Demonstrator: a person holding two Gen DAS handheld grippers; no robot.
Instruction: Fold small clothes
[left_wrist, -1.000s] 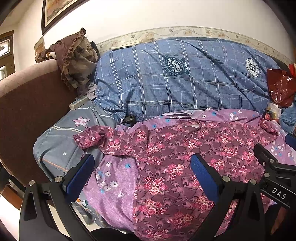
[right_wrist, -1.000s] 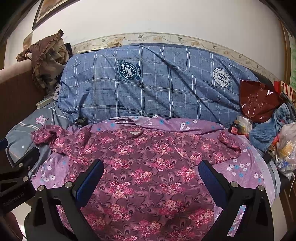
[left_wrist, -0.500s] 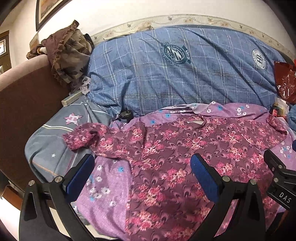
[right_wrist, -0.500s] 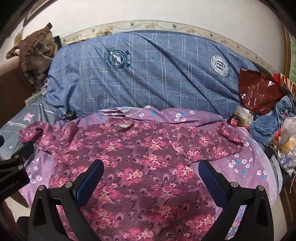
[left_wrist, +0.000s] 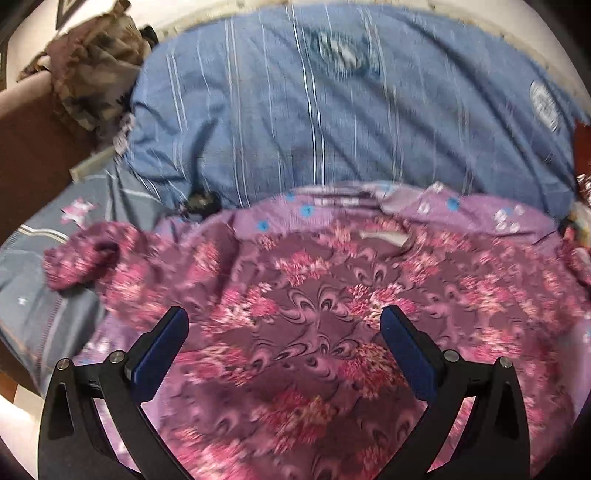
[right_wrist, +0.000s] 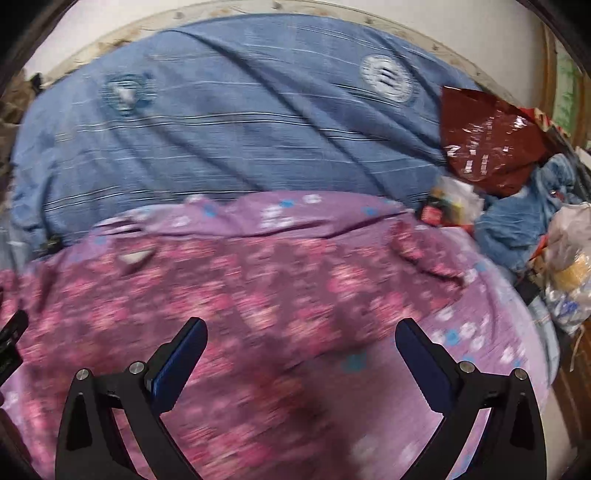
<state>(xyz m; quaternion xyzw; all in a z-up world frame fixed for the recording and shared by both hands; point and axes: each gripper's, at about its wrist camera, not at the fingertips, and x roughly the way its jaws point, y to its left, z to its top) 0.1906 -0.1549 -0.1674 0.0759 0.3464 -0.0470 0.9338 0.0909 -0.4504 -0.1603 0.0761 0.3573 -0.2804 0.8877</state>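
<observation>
The left gripper (left_wrist: 284, 328) hovered with jaws spread and empty above the floral shirt (left_wrist: 332, 314), which lay flat just ahead, its left sleeve (left_wrist: 85, 258) stretched leftward. The right gripper (right_wrist: 301, 343), equally spread, hung over the shirt's right side, likely so each could take a side for folding.

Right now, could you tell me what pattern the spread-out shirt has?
Pink flowers on maroon shirt, clearest in the left wrist view.

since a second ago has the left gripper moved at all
Yes. The left gripper has swung right: the floral shirt neckline now sits between its open fingers, and the brown sofa arm has slid toward the edge.
</observation>
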